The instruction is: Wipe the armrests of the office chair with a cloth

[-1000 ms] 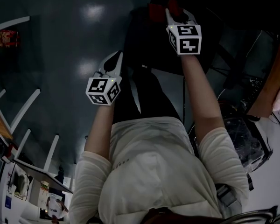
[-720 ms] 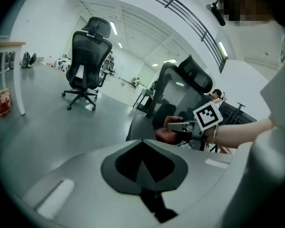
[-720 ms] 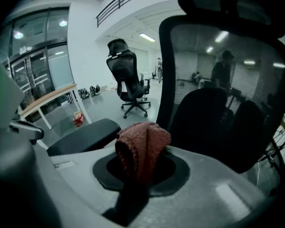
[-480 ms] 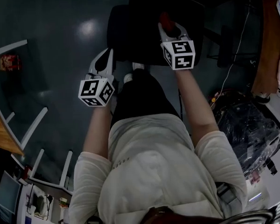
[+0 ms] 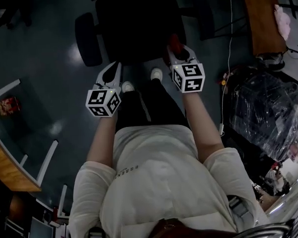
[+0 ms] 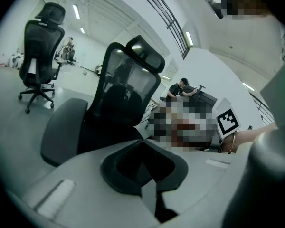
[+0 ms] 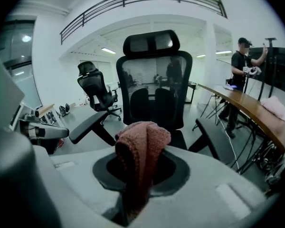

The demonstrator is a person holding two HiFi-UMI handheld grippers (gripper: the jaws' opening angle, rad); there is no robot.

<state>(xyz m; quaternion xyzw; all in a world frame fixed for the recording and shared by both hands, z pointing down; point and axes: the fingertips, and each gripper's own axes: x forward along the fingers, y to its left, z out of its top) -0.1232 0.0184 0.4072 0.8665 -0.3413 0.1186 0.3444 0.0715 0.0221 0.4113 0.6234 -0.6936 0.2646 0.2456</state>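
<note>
Dark floor [image 5: 44, 78], office chair [image 5: 134, 24] on it

The office chair [image 5: 134, 19], 1 second ago only a dark mass behind the right gripper [image 5: 181, 52], now lies whole across the top of the head view, with an armrest [image 5: 88, 38] in sight. The right gripper and its cloth [image 5: 175, 41] have drawn back from over the chair to the seat's near edge. The left gripper [image 5: 112, 69] now sits almost level with the right one.
</note>
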